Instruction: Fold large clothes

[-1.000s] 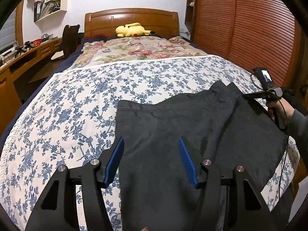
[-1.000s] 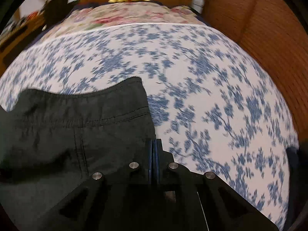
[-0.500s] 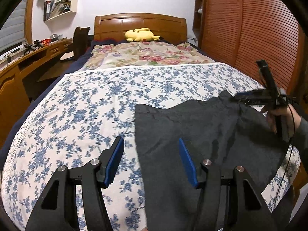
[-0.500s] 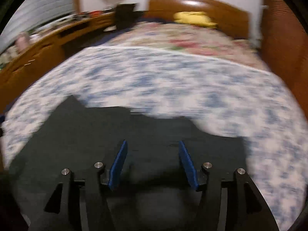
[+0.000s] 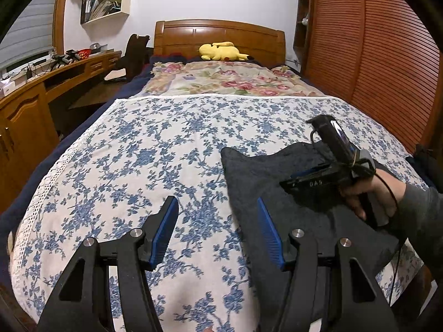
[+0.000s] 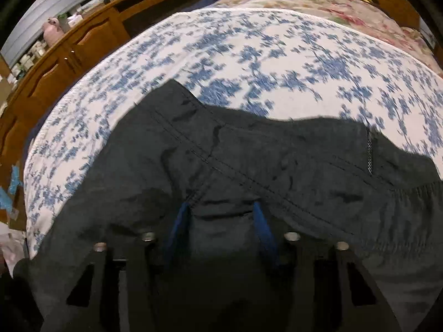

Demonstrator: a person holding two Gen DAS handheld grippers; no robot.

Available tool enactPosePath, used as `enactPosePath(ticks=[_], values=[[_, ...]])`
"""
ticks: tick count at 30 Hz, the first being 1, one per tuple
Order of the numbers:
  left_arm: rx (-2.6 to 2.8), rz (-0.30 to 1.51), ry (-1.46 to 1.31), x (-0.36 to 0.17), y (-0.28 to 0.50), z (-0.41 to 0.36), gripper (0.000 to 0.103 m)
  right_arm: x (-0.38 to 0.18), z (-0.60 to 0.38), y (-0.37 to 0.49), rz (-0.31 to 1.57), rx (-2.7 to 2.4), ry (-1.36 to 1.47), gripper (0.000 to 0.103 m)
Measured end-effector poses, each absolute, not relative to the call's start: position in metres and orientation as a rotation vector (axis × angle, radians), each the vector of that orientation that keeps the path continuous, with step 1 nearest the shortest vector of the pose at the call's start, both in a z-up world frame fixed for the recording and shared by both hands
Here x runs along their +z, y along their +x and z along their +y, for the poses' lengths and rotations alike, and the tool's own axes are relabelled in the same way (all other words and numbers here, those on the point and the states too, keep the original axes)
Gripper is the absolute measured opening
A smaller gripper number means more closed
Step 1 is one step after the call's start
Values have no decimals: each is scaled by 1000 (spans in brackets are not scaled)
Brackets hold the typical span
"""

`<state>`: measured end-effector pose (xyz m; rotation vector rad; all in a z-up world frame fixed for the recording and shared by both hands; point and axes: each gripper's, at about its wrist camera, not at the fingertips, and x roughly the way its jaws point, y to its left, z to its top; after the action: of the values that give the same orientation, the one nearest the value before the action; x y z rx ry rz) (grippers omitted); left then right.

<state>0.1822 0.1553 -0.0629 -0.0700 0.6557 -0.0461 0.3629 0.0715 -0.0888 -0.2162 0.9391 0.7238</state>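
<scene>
**Dark garment on the floral bed, both grippers above it**

Left wrist view: the left gripper (image 5: 216, 231), a black two-finger tool with blue pads, stands with its jaws apart and nothing between them. Below its gap lies the white bedspread printed with blue flowers (image 5: 138, 160); its right finger sits over the near left edge of the dark grey, slightly crinkled fabric garment (image 5: 257, 166). The garment lies spread on the near right part of the bed, one pointed corner reaching toward the middle. Over it, to the right, a hand in a grey sleeve (image 5: 368, 193) grips the handle of the right gripper (image 5: 297, 178), which points leftward and down at the cloth. At the bed's far end are a pink-flowered quilt (image 5: 221, 78), a yellow plush toy (image 5: 220, 51) and a wooden headboard (image 5: 218, 37).

Right wrist view: the picture is blurred. The right gripper (image 6: 220, 218) has its blue pads low against the garment (image 6: 277, 160), jaws partly apart and just now closing. A raised fold of cloth seems to sit between them; whether the pads press on it I cannot tell. A stitched seam (image 6: 249, 174) crosses the garment just ahead of the fingers.
</scene>
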Motion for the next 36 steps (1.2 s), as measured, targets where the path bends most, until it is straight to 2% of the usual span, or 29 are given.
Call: enactPosePath(ticks=[1,2,6,13,14,16,17,18,24,31,36], values=[[-44,658,-71,-64,182,157,59,-89,80,363,939,748,-209,16],[-44,659,-71,-63,181,157,59,-88,87,368,938,766,-216,11],[-55,658,-66,-64,182,155,59,-84,107,364,897,749,-280,4],[-108,677,-45,-69,191,130,59,-51,88,348,768,798,-217,4],[-117,685,-39,-71,193,125,59,-45,79,344,758,783,-216,9],[-137,698,-27,-74,196,115,59,-35,55,338,752,741,-226,27],[-151,708,-17,-77,197,107,59,-31,40,333,748,719,-245,45],[-159,714,-9,-79,196,102,59,-28,21,327,733,687,-264,52],[-210,760,43,-93,188,71,59,-33,-111,271,700,423,-306,56],[-253,805,97,-108,169,37,59,-72,-227,201,769,229,-240,56],[-234,863,96,-126,163,38,59,-91,-266,175,811,186,-154,66]])
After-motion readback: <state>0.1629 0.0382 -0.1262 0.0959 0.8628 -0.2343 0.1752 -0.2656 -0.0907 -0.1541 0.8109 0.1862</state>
